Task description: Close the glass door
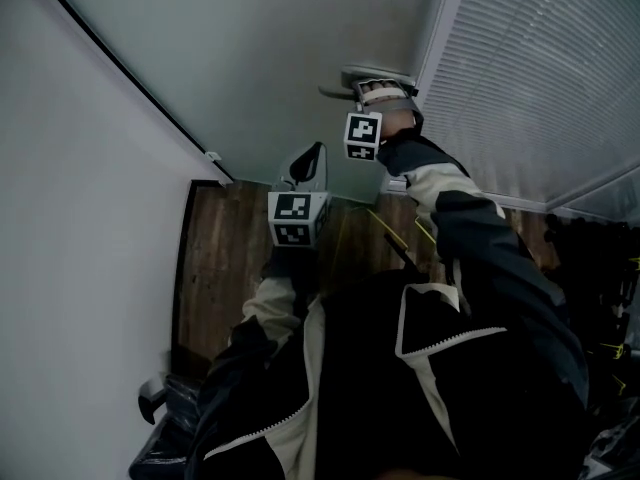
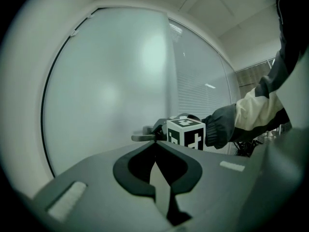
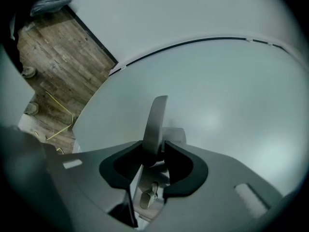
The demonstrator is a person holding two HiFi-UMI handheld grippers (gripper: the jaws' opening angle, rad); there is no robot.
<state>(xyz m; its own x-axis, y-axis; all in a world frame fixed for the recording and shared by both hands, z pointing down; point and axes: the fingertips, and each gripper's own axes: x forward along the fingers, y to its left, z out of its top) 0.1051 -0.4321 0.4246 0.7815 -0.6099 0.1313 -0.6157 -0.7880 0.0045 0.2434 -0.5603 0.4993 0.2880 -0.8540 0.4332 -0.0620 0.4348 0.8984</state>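
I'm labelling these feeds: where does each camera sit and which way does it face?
Head view: on the person's head, looking down at the glass door and floor; left gripper, right gripper and both sleeves show.
Left gripper view: on that gripper, facing the door; its closed fingers show.
Right gripper view: on that gripper, facing the door; its fingers clamp the handle.
Shared: all three show the handle.

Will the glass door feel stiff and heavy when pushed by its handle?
Probably rigid and heavy: the glass door is one large frosted pane, so it should swing, not bend. The lever handle looks like smooth metal; the right gripper, shut on it, might slip.
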